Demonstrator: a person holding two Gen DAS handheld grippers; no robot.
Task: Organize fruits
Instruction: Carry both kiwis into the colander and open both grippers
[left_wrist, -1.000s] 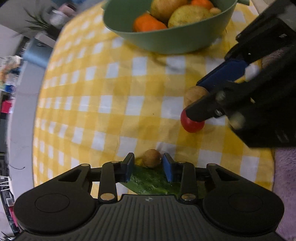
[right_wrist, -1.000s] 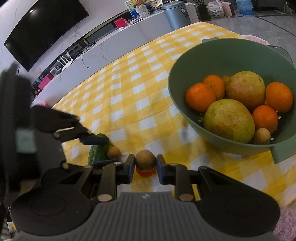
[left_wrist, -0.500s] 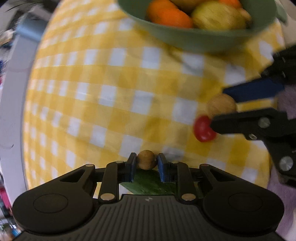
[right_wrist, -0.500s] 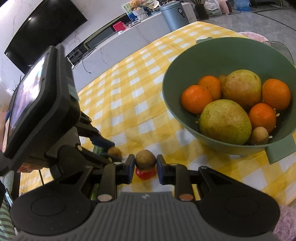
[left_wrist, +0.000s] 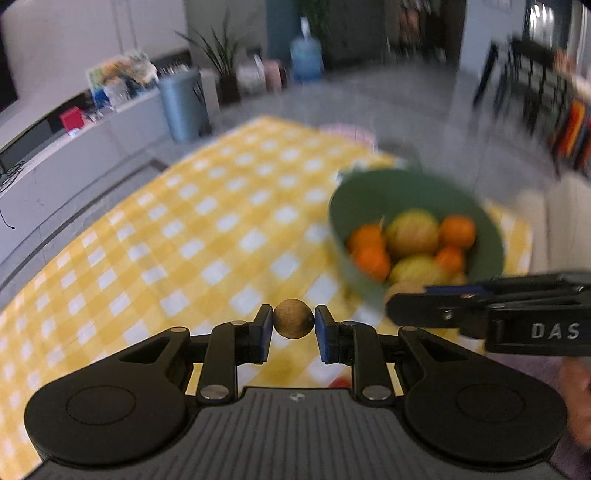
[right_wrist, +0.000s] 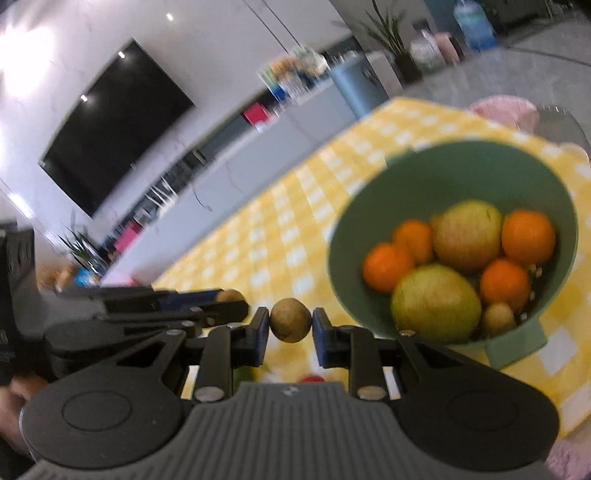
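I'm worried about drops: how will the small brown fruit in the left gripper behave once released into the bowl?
The brown fruit looks round, so it would probably roll. It seems firm: the left gripper pinches it without visible denting. In the bowl it should settle between bigger fruits.

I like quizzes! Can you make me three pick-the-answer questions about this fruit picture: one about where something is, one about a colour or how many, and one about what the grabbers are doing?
1. Where are the oranges?
A. in the green bowl
B. on the floor
C. on the TV shelf

2. How many oranges show in the bowl?
A. one
B. four
C. nine

3. What is the left gripper doing?
A. hanging open and empty
B. squeezing a cucumber
C. shut on a small brown fruit

Answers:
1 A: the oranges sit inside the green bowl beside two big yellow-green fruits.
2 B: four orange balls can be counted in the right wrist view.
3 C: the left gripper pinches a small brown fruit; the right gripper pinches another.
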